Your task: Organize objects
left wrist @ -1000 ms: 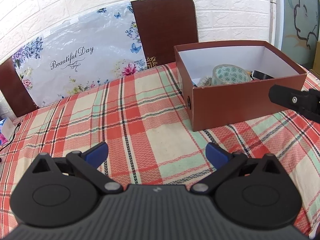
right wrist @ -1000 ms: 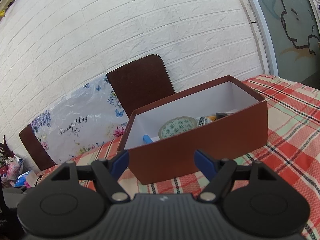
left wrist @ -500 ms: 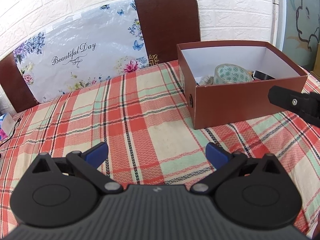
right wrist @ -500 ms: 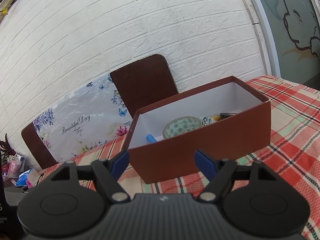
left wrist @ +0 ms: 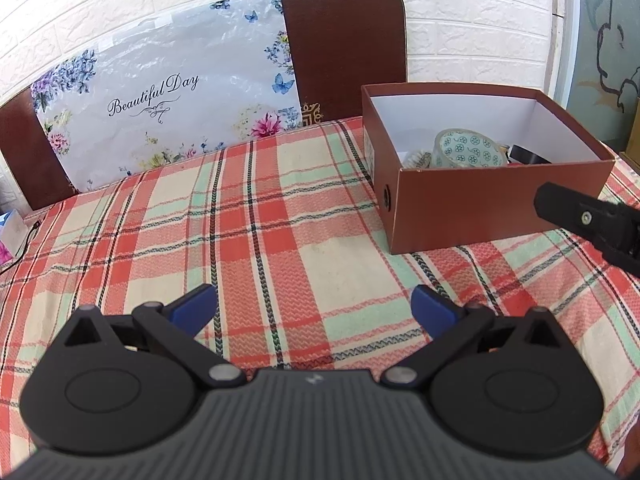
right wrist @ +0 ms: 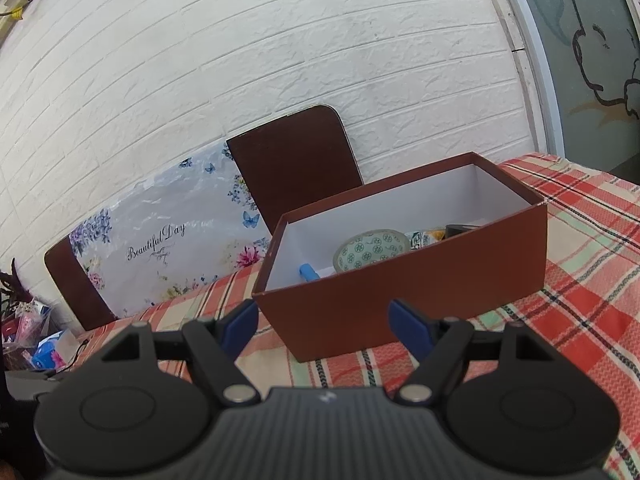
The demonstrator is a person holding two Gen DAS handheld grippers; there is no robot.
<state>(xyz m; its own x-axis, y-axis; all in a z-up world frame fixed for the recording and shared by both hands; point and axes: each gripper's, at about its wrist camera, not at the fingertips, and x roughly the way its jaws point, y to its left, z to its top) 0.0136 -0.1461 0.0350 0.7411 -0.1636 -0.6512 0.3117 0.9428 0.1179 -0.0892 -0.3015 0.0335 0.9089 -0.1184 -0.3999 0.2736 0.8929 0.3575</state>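
Box (left wrist: 472, 208) sits mid-right in the left wrist view, on the plaid worktop (left wrist: 280, 240). Left tool (left wrist: 314, 306) is spread wide with nothing between its blue pads, hovering over bare cloth at lower centre. Right tool (right wrist: 322, 322) is released too, empty, its pads just in front of the box's near wall. Inside the box: a patterned tape roll (right wrist: 370, 250), a small blue thing (right wrist: 309, 271), some other bits I can't make out.
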